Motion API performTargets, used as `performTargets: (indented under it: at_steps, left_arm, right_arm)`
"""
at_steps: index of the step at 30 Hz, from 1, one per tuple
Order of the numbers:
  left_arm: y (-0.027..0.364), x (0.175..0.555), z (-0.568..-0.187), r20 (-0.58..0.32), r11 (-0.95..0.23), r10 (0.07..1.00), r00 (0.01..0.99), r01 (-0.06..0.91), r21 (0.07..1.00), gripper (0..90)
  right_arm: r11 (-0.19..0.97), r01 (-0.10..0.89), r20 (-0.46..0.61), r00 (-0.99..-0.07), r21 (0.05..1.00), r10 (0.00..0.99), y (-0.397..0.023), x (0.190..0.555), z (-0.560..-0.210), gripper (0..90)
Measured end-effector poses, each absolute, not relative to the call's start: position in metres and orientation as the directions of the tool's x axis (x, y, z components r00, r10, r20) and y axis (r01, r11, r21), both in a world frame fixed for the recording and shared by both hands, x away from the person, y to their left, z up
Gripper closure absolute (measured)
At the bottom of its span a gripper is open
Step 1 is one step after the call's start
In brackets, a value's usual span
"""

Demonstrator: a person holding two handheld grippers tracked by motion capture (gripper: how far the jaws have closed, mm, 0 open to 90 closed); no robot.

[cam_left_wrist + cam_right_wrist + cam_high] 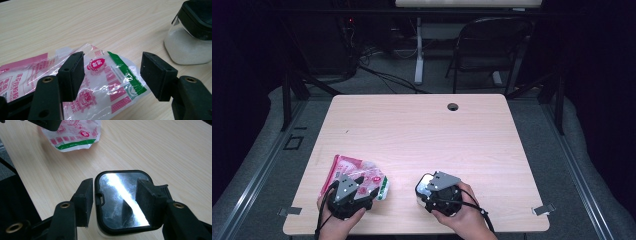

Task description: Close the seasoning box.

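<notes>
- The plastic bag (100, 80) (pink print, a green band near its mouth) lies flat on the table (422, 130) at the near left, its open end towards the container.
- The container (122, 202) stands upright just right of the bag, clear-walled with white grains inside and a black-rimmed lid whose flat top glares under the light.
- Your left claw (112, 75) hovers over the bag's mouth end with its jaws spread wide; one pad sits over the film, the other stands off past the bag's edge, so nothing is gripped. I judge you hold it there to pin or pinch the bag when needed.
- Your right claw (113, 197) straddles the container's lid from above, jaws wide. The left pad stands just off the rim; the right pad (147, 200) lies over the lid's far edge, and whether it touches I cannot tell. No squeeze shows, so I read it as not gripping.
- Both things sit close to the table's near edge, within easy reach of your hands, which suits a pour from bag to container.
</notes>
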State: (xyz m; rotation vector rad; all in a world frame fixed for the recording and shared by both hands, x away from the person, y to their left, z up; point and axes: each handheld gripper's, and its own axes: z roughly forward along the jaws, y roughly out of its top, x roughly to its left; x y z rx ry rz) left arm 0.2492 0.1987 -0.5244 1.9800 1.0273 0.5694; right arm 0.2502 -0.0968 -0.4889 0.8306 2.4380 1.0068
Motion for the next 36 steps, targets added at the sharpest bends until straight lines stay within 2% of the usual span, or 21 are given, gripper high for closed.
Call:
performTargets:
  at_steps: [17, 36]
  left_arm:
    - [0.202, 0.248, -0.520, 0.018, -0.319, 0.831, 0.557, 0.448, 0.835, 36.0]
    - [0.213, 0.251, -0.519, 0.013, -0.302, 0.845, 0.534, 0.458, 0.836, 36.1]
  right_arm:
    - [0.521, 0.401, -0.080, -0.731, 0.753, 0.677, -0.113, 0.253, -0.482, 47.9]
    - [0.354, 0.506, 0.050, -0.623, 0.787, 0.781, -0.166, 0.274, -0.482, 47.3]
